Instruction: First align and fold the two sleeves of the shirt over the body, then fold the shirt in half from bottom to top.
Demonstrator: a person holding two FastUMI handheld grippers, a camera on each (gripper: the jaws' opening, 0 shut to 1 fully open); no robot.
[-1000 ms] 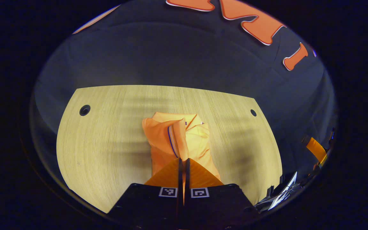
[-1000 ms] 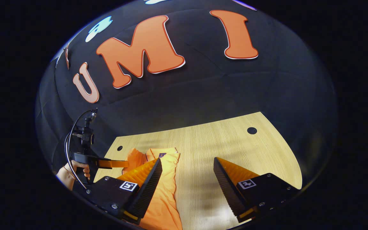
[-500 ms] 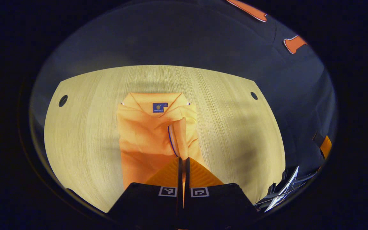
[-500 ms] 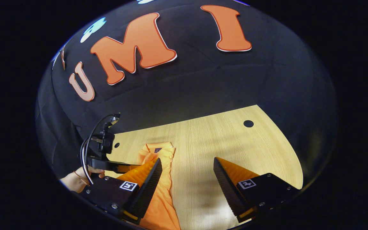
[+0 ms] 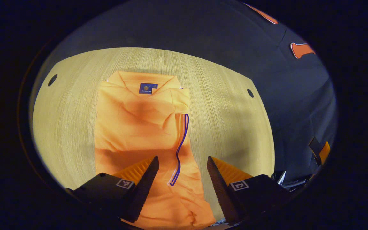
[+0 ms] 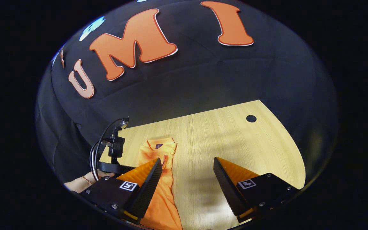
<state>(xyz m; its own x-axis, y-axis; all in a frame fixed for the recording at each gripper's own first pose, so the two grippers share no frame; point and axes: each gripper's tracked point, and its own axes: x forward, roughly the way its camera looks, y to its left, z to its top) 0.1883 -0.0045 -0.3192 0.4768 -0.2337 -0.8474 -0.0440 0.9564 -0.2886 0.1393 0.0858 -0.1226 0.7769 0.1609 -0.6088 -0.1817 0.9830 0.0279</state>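
Observation:
An orange shirt (image 5: 133, 127) lies flat on the wooden table (image 5: 228, 127), its collar and blue neck label (image 5: 148, 88) at the far end. A sleeve with a blue-trimmed cuff (image 5: 180, 150) rests folded along the body's right side. My left gripper (image 5: 181, 162) hovers open just above the shirt's near part, with nothing between its fingers. In the right gripper view the shirt (image 6: 158, 149) shows at the left, partly hidden by a finger. My right gripper (image 6: 187, 162) stands open over bare table beside the shirt. The left gripper (image 6: 125, 166) appears there, held by a hand (image 6: 81, 183).
Round cable holes are cut into the tabletop (image 5: 52, 80) (image 5: 250, 93) (image 6: 251, 118). The black cloth wall rises behind the table's far edge. Bare wood lies to either side of the shirt.
My left gripper has opened and let go of the sleeve, which now lies flat on the body. It drew back toward the shirt's near end. The right gripper stayed open.

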